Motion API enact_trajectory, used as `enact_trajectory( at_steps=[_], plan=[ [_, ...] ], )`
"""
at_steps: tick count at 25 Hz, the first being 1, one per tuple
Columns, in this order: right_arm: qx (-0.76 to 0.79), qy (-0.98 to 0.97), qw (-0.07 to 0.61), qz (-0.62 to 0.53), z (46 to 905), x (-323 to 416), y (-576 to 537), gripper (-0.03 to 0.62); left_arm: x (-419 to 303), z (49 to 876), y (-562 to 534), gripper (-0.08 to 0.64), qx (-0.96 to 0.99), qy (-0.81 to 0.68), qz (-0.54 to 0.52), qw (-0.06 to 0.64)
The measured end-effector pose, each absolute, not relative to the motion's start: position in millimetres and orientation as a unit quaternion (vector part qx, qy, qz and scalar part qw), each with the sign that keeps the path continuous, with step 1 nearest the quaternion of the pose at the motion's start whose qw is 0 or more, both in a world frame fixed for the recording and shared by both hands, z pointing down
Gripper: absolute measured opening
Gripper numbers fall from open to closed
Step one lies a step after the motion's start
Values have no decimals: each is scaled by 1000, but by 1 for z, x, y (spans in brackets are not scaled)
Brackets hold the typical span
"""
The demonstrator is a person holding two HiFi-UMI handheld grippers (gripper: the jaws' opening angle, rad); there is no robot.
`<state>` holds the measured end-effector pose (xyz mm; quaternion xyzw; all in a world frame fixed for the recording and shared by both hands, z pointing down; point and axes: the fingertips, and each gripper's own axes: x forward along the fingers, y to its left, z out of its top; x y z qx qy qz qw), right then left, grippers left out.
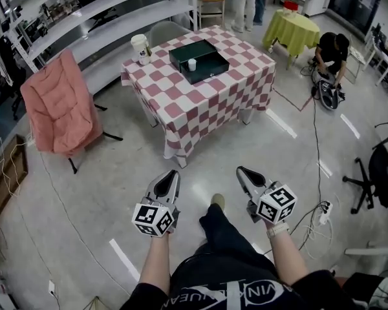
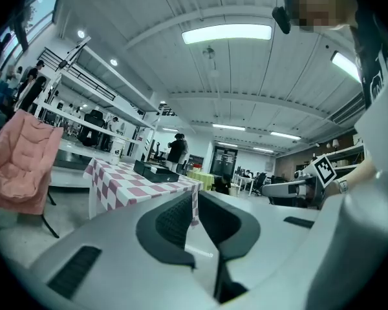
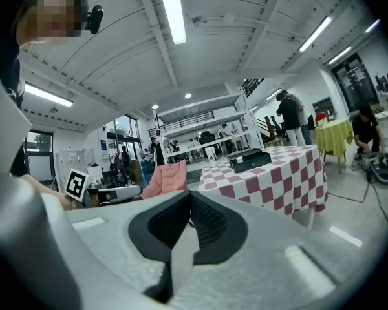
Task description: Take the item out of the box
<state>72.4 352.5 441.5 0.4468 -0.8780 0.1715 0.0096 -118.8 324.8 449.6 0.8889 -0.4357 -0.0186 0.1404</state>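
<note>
While the person stands well back from it, the grey floor (image 1: 103,192) fills most of the head view, with white tape lines and thin cables on it. Behind, long white shelves (image 1: 116,8) run along the far side. A table (image 1: 200,105) with a red and white checked cloth stands in front of these shelves, well apart from both grippers. To the left of the table a pink folding chair (image 1: 58,105) is tilted on its dark legs, and to the right, farther away, stands a small table with a yellow cloth (image 1: 291,28). On the checked cloth lies a dark green box (image 1: 215,62), open at the top, near the far edge. The left gripper (image 1: 174,172) and the right gripper (image 1: 240,169) hang low over the floor, side by side, on either side of the person's shoe, and both point toward the table. In the left gripper view the jaws are pressed together at the tip with nothing between them, and in the right gripper view it is the same: clenched and empty. A paper cup (image 1: 141,48) stands upright on the cloth, just left of the box. The item (image 1: 192,64), a small white thing, sits inside the box, near its middle.
</note>
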Motion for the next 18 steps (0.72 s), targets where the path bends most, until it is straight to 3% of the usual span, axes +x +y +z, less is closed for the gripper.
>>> enact_trajectory(
  at_steps=[18],
  plan=[
    [421,-890,6,174,445,78,192,6,-103,445,171,29,886,-443,-16,138]
  ],
)
